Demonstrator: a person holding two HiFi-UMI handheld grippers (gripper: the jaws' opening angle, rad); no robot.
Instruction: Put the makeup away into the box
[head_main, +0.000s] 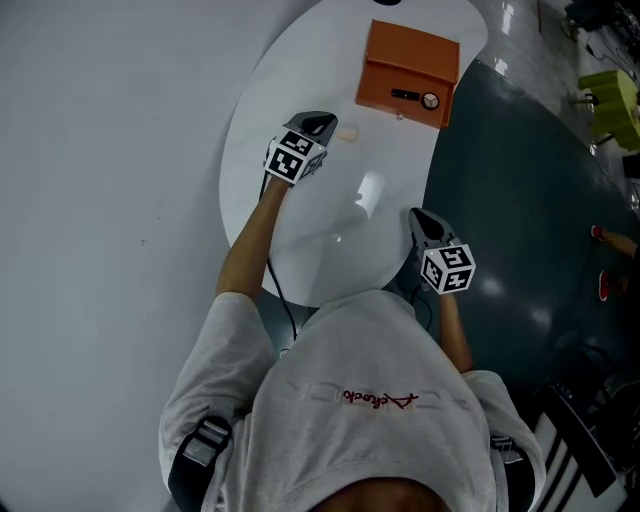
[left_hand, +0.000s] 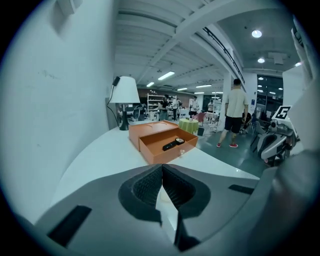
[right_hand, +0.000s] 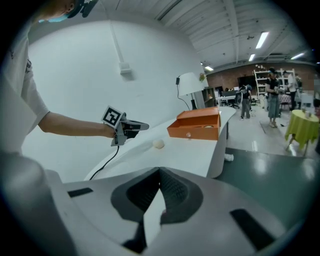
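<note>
An orange box (head_main: 412, 48) stands at the far end of the white oval table (head_main: 300, 240), its drawer (left_hand: 155, 151) pulled open. Inside the drawer lie a black makeup tube (left_hand: 170, 145) and a small round compact (left_hand: 179, 141). A small cream puff (head_main: 347, 133) rests on the table just short of the box, also visible in the right gripper view as the puff (right_hand: 158, 144). My left gripper (head_main: 325, 125) hovers over the table beside the puff, shut and empty. Near the table's right edge my right gripper (head_main: 420, 218) is shut with nothing in it.
A white lamp (left_hand: 124, 92) stands behind the box by the white wall. Dark green floor (head_main: 520, 200) lies right of the table. Several people stand in the hall beyond, along with a green-covered round table (left_hand: 189, 125).
</note>
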